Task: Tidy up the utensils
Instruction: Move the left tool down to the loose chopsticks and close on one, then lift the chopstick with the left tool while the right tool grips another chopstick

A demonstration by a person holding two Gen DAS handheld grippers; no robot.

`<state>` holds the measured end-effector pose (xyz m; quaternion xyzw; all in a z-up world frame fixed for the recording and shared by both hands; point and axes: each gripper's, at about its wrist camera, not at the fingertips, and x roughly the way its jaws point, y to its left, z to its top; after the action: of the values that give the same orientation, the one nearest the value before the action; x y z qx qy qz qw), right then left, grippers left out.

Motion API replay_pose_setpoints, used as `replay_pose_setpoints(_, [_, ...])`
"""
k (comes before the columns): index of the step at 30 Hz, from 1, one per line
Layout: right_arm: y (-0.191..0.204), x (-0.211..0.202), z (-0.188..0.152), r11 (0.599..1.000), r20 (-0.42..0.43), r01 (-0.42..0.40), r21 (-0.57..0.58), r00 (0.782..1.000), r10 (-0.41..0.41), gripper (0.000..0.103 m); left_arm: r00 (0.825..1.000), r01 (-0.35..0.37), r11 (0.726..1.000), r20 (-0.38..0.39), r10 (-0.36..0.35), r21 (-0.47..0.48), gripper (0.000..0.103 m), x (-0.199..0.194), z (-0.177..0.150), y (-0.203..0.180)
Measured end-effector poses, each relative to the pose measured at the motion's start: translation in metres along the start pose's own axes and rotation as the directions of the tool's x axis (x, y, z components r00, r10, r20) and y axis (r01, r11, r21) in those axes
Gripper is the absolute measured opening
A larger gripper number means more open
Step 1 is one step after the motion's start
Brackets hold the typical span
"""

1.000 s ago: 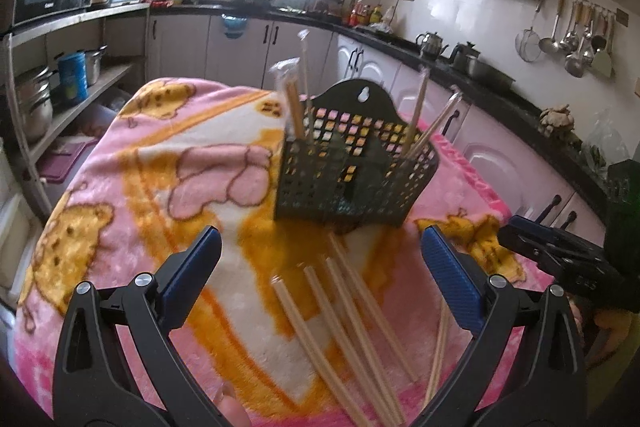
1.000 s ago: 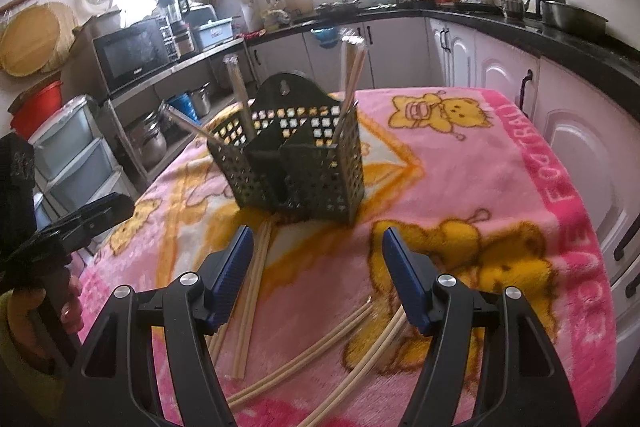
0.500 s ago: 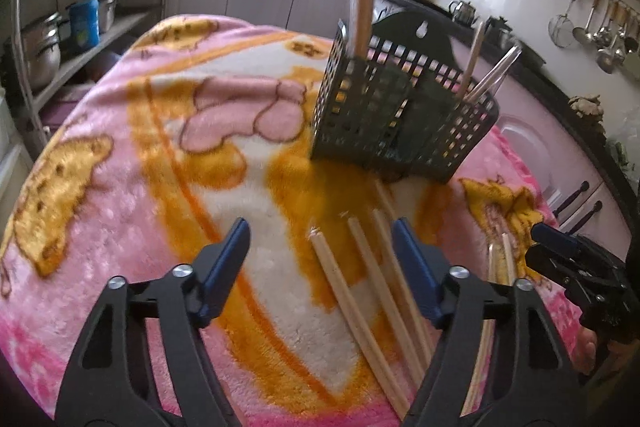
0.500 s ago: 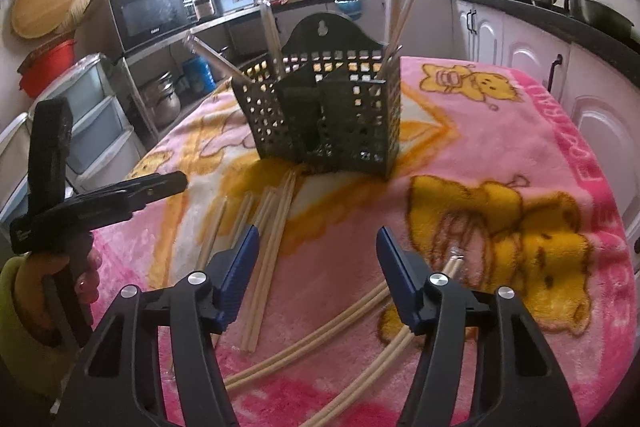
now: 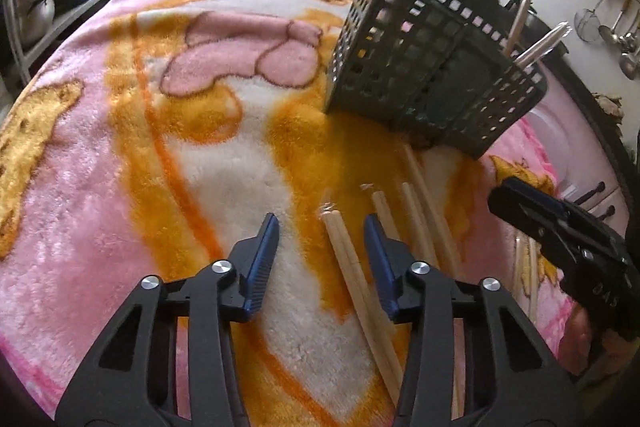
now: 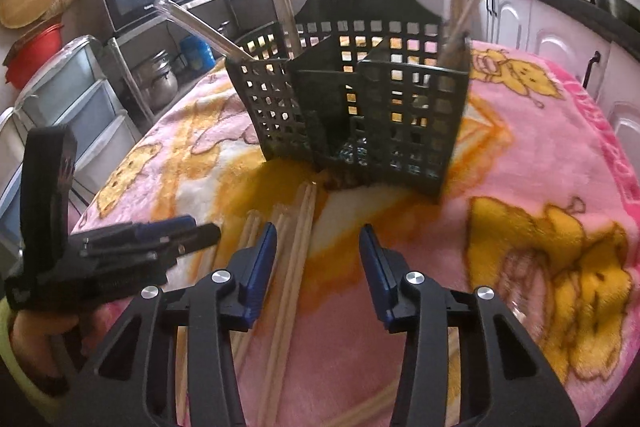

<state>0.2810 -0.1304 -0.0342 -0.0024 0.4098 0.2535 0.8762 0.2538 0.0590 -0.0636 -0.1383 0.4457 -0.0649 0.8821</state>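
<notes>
A few chopsticks are already standing in the dark perforated caddy (image 6: 352,107) at the far side of the pink blanket (image 5: 80,167), but most are lying loose in front of it. The left gripper (image 5: 320,247) is closing around a wrapped pair (image 5: 352,275), pads not yet touching. The right gripper (image 6: 318,263) is narrowing too, half open and holding nothing, with loose chopsticks (image 6: 298,239) by its left jaw. Most sorting is remaining.

Blanket (image 5: 120,155): fluffy pink-and-orange fleece cloth.
Chopsticks (image 5: 356,283): pale, matt wood.
Basket (image 6: 352,115): dark perforated plastic.
My left tool (image 5: 320,247): matt black plastic, ribbed blue pads (image 5: 262,255), shiny metal screws.
</notes>
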Motion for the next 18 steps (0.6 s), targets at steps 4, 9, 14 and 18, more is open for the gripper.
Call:
replay_pose_setpoints(4, [0.005,0.020,0.011,1.000,-0.022,0.008,0.016,1.000,-0.008,0.040,1.000,-0.008,1.000,-0.001,0.008,-0.008,0.023,0.004,0.003,0.004])
replay_pose_setpoints(9, [0.009,0.042,0.018,0.999,-0.047,0.041,0.030,0.998,-0.039,0.037,1.000,-0.011,1.000,-0.003,0.011,0.004,0.011,0.007,0.006,0.006])
replay_pose_setpoints(14, [0.006,0.062,0.022,0.995,-0.073,0.074,0.066,0.995,-0.069,0.030,1.000,0.019,1.000,-0.009,-0.019,0.007,0.008,0.004,0.005,0.013])
replay_pose_setpoints(18, [0.004,0.069,0.024,0.993,-0.077,0.081,0.083,0.994,-0.075,0.028,0.999,0.037,0.999,-0.011,-0.037,0.006,0.006,0.001,0.004,0.016])
